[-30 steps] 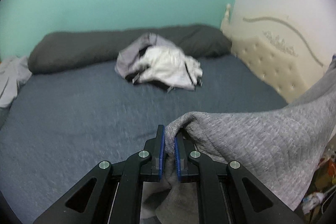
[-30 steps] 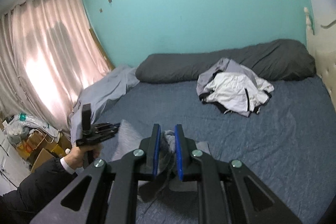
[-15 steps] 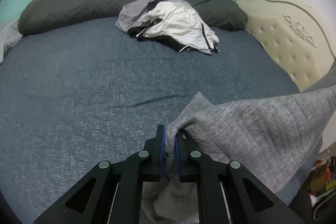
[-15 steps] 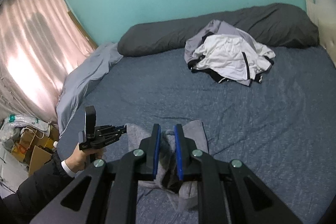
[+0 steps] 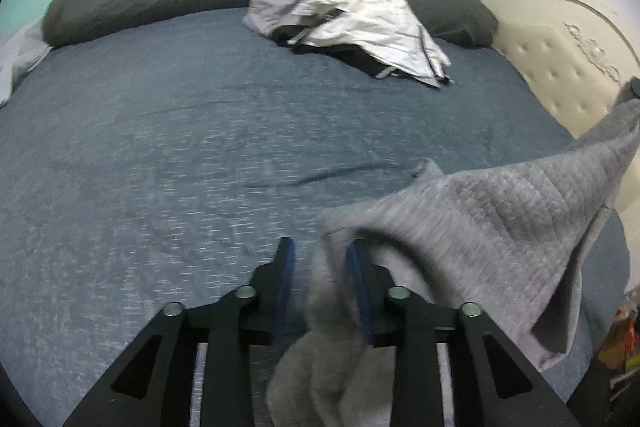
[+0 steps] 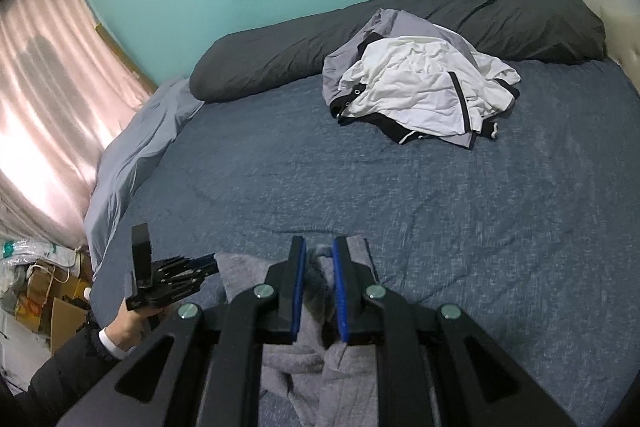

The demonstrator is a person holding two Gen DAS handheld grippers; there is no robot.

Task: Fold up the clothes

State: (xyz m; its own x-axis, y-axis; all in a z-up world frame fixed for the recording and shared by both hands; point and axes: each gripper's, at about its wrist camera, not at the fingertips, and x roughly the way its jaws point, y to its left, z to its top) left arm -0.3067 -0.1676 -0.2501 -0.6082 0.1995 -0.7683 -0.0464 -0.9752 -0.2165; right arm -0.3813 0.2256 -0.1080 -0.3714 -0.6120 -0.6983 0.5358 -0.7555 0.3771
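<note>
Grey knit garment [image 5: 492, 211] lies on near edge of blue bedspread [image 5: 200, 147], one end lifted toward right. Left gripper [image 5: 320, 267] jaws opening; fabric between them, resting against right pad only, left pad clear. Right gripper [image 6: 319, 267] clenched on bunched fold of same garment [image 6: 280, 359]. Left hand [image 6: 132, 323] in dark sleeve grips its tool's handle. Crumpled white-and-grey jacket [image 6: 420, 87] sits far off, touching dark long pillow [image 6: 500, 11].
</note>
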